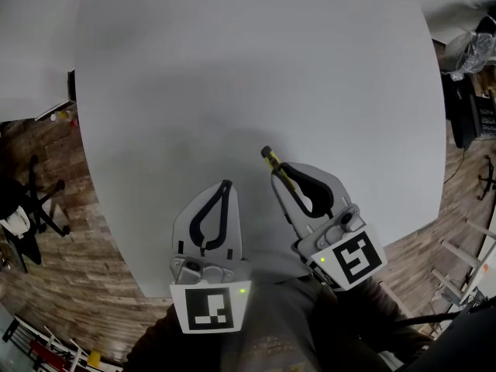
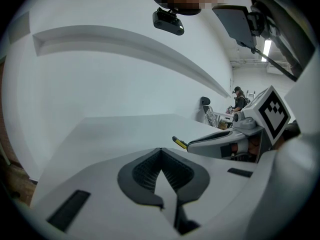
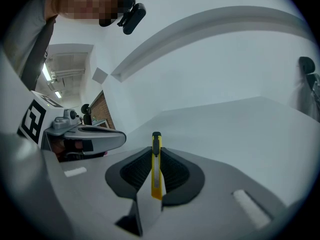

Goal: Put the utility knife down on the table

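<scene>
Item: round pale grey table [image 1: 232, 68], bare across its whole top; wood-plank floor [image 1: 85, 277] round it; an office chair [image 1: 31, 200] at the far left, off the table.

Item: utility knife [image 3: 157, 169], slim yellow body with a black end; clamped edge-on between the ribbed black pads of the right gripper [image 1: 280, 173]. The black end sticks out past the fingertips, pointing toward the far side. It lies over the near part of the table, right of centre. In the left gripper view the knife's end seems to hang a little above the surface and not on it; contact cannot be ruled out from the head view alone.

Item: right gripper, clenched on the knife; marker cube [image 1: 353, 258] at its near end.

Item: left gripper [image 1: 225, 183], just to the left of the right one; jaw tips pressed together with nothing between them; idle over the near table edge; its own marker cube [image 1: 209, 310] nearest the person.

Step in hand, as judged: the carry is over and the set-down is not yet done; the knife is still gripped.

Next move, as judged: lower the right gripper until the knife's body lies flat or nearly flat on the bare top, then part the jaws and draw back along the knife's length, so the pads do not drag it; the surrounding top offers no obstacle.
</scene>
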